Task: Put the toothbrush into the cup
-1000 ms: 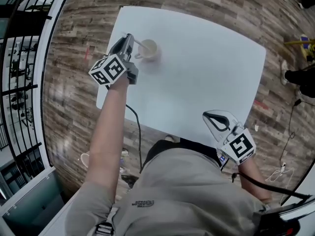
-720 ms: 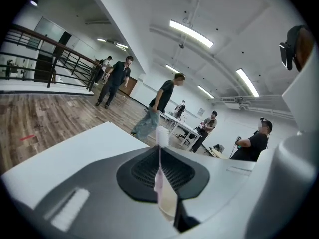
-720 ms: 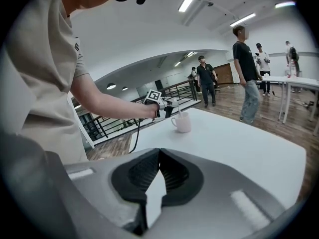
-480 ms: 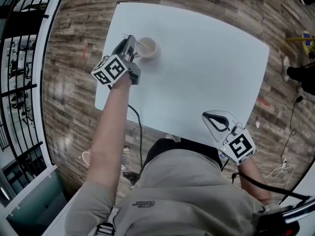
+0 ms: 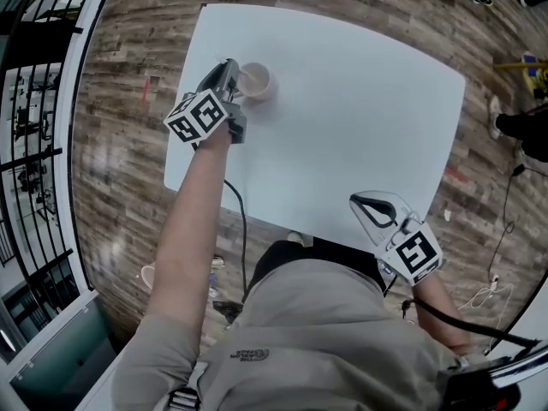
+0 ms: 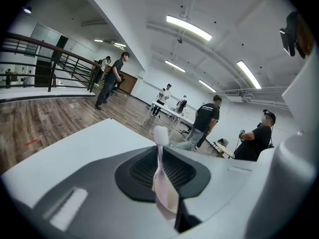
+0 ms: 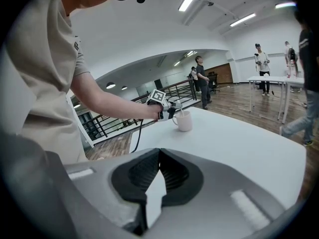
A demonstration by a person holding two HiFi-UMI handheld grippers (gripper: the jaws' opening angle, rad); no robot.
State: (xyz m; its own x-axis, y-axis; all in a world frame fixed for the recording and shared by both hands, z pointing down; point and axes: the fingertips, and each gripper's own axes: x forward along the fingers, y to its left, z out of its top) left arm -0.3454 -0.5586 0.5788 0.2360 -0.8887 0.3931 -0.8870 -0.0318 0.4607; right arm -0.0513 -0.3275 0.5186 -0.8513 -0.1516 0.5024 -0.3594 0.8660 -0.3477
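Note:
A white cup (image 5: pixel 256 81) with a handle stands near the far left corner of the white table (image 5: pixel 360 118). Just left of the cup is my left gripper (image 5: pixel 229 67). In the left gripper view a pale pink toothbrush (image 6: pixel 162 183) stands between the pads, bristle head up. That gripper (image 6: pixel 160 156) has its jaws opening, though the handle still sits pinched between them. The right gripper view shows the cup (image 7: pixel 183 120) far off beside my left hand. My right gripper (image 5: pixel 375 205) hangs at the table's near edge, shut and with nothing in it (image 7: pixel 159 152).
A black cable (image 5: pixel 241 229) runs down from my left gripper past the table's near edge. Wood flooring surrounds the table, with a black railing (image 5: pixel 38 144) at the left. Several people and tables stand far off in the hall.
My left gripper has sunk a little beside the cup with the toothbrush in it. My right gripper has stayed where it was.

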